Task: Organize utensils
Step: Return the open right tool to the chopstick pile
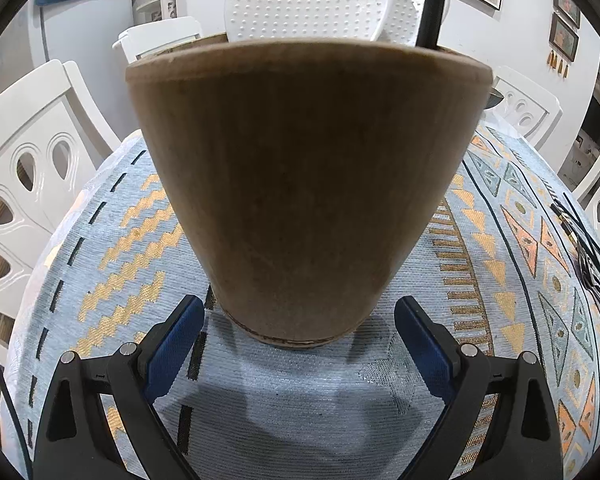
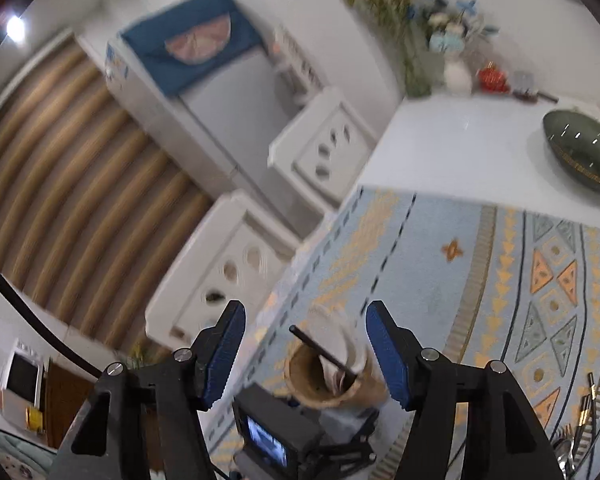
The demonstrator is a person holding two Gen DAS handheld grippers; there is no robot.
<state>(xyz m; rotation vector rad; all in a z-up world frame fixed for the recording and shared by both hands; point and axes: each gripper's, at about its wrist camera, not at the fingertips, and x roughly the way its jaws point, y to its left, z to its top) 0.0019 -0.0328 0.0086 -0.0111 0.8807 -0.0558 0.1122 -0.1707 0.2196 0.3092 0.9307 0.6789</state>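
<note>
Looking down from our left tongs (image 1: 299, 318), we note the patterned tablecloth (image 1: 112, 216) as the widest thing in view, spreading under and to both sides of the tongs. White chairs (image 1: 28, 168) stand beyond its far-left edge. Next in size, a brown wooden holder (image 1: 304, 184) stands upright on the cloth, straight ahead of the left tongs and just past their tips. These tongs are released: the blue pads (image 1: 176, 344) sit apart on either side of the holder's base, not touching it as far as we can tell. White dotted utensils (image 1: 308, 0) and a black handle (image 1: 432, 0) rise from the holder's mouth.

From our right tongs (image 2: 305, 354), released with nothing pressed between the pads, the same holder (image 2: 324, 376) lies below and between the open fingers, well apart from them. A thin black utensil (image 2: 324, 354) leans inside it. Left tongs' camera body (image 2: 276, 428) shows just beneath. A dark green bowl (image 2: 580, 152) rests far ahead to the right. Loose cutlery (image 2: 580, 412) lies at the right tongs' near-right side; picture blurred.
</note>
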